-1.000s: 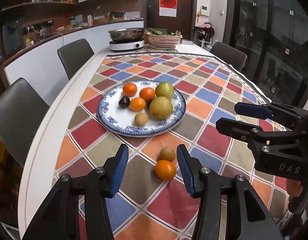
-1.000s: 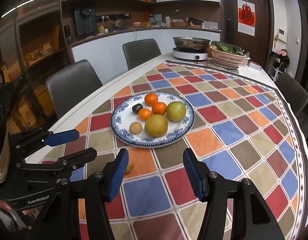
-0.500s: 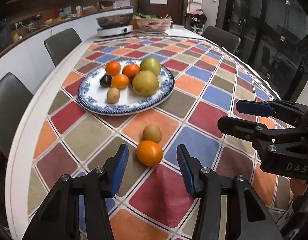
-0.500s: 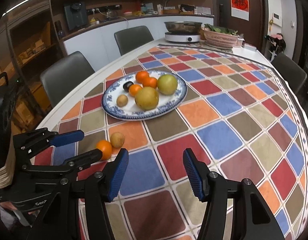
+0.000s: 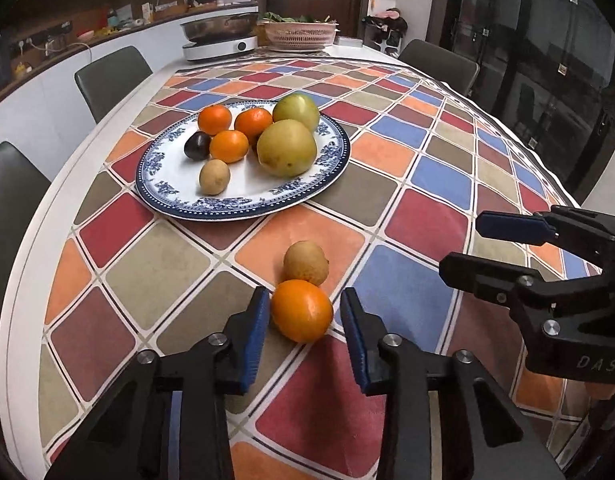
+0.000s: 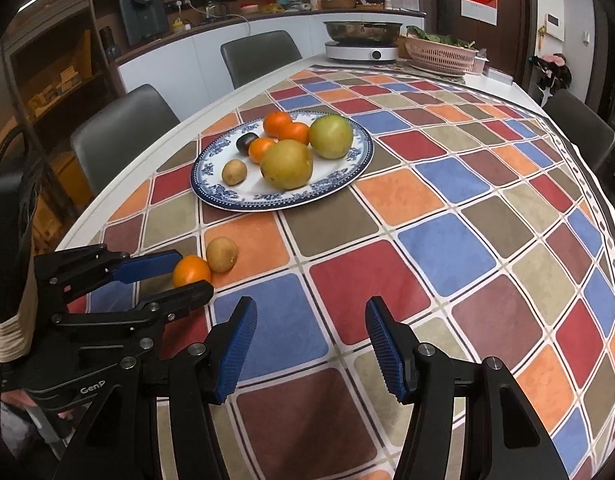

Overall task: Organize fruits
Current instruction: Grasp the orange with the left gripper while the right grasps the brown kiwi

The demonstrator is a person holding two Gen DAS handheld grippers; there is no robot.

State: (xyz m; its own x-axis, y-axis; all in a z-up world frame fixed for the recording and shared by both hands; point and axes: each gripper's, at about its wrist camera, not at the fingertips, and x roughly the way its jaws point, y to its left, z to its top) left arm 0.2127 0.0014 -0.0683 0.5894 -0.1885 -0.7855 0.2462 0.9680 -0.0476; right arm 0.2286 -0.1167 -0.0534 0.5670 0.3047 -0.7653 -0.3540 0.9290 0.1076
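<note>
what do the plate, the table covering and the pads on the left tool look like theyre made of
Plate: probably glazed ceramic; glossy white with a printed blue border and soft reflections.
Table covering: looks like a soft matte cloth, maybe suede-like; the checked squares look mottled and show no glare.
Pads on the left tool: likely blue rubber or soft plastic; ribbed and dull, mounted on black hard-looking arms.

Orange mandarin (image 5: 302,311), tan-brown kiwi (image 5: 305,263), blue-and-white floral plate (image 5: 243,204), red-blue-orange-olive checked tablecloth (image 5: 439,176).
</note>
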